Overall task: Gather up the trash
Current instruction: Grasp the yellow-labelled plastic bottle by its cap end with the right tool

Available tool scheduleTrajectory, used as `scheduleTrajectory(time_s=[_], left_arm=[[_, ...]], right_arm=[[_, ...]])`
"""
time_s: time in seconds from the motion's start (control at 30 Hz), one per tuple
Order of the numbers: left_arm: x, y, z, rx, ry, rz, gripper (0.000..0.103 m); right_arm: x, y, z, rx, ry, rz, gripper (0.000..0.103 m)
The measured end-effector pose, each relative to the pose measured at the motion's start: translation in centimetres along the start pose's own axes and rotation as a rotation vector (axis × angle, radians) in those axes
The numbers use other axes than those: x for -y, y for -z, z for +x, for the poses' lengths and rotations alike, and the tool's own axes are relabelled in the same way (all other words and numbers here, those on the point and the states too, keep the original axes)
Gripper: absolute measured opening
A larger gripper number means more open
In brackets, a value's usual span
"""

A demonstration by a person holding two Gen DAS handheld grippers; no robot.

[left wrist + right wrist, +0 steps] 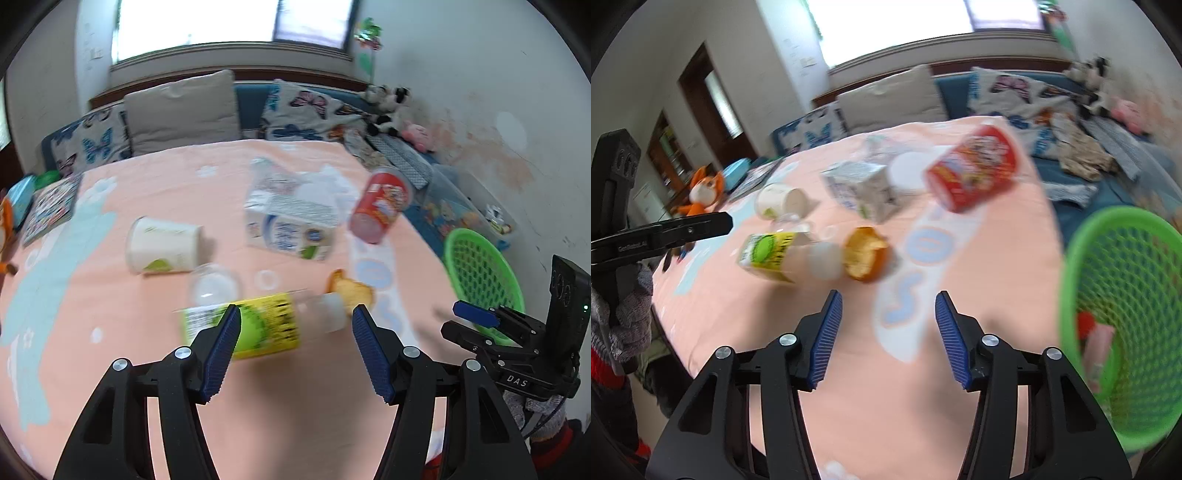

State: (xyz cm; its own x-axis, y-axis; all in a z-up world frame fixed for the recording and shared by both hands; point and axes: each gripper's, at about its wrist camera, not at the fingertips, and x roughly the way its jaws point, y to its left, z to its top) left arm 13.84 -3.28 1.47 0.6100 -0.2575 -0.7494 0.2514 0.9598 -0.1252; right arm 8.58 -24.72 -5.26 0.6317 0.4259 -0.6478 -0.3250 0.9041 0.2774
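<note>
On the peach bed cover [155, 192] the trash lies scattered, from left to right: a white paper cup [162, 245] on its side, a clear bottle with a yellow-green label [258, 325] also on its side, a crushed white carton [291, 225], an orange-brown food scrap [352, 291] just beside the bottle's cap, and a red cup [382, 205] tipped over. The left hand-held gripper [295, 319] hovers over the bottle with its blue pads apart and nothing held. The right hand-held gripper [888, 306] also stands apart and empty above bare cover, with the green mesh basket [1126, 302] to its right at the bed's edge, some scraps already inside.
</note>
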Motion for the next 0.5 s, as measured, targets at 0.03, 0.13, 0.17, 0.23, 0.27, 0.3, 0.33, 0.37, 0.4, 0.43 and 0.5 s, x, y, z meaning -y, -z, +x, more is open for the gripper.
scheduleTrajectory(time_s=[0.03,0.13,0.17,0.23,0.27,0.3,0.33,0.37,0.4,0.43,0.5], left_arm=[[-0.8,0.2,-0.1,0.001,-0.009,-0.013,0.061],[-2.8,0.6,-0.4,0.001,-0.036,-0.045,0.061],[-3.4,0.7,-0.5,0.0,-0.042,-0.054,0.061],[-4.4,0.9,-0.6,0.0,-0.056,-0.074,0.061],[-4.9,1.0,-0.7,0.002,-0.06,-0.085,0.061],[-5.3,1.0,-0.8,0.003,-0.062,-0.095,0.061],[-5.9,1.1,-0.9,0.006,-0.067,-0.108,0.061],[-6.4,1.2,-0.9,0.008,-0.069,-0.118,0.061],[-6.8,1.3,-0.9,0.009,-0.071,-0.128,0.061],[-7.3,1.3,-0.8,0.008,-0.073,-0.138,0.061],[-8.0,1.4,-0.6,0.004,-0.08,-0.151,0.061]], right_arm=[[-0.8,-0.4,0.7,-0.009,-0.021,-0.021,0.051],[-2.2,-1.1,2.1,-0.028,-0.075,-0.065,0.049],[-2.6,-1.3,2.7,-0.035,-0.096,-0.079,0.049],[-3.2,-2.0,3.9,-0.056,-0.147,-0.097,0.049],[-3.4,-2.2,4.4,-0.066,-0.164,-0.102,0.049],[-3.5,-2.5,5.0,-0.076,-0.182,-0.108,0.049],[-3.7,-2.8,5.7,-0.087,-0.208,-0.119,0.049],[-3.7,-3.0,6.2,-0.096,-0.225,-0.132,0.049],[-3.7,-3.2,6.7,-0.107,-0.241,-0.143,0.049],[-3.7,-3.3,7.1,-0.114,-0.256,-0.155,0.049],[-3.7,-3.7,8.0,-0.132,-0.276,-0.184,0.049]])
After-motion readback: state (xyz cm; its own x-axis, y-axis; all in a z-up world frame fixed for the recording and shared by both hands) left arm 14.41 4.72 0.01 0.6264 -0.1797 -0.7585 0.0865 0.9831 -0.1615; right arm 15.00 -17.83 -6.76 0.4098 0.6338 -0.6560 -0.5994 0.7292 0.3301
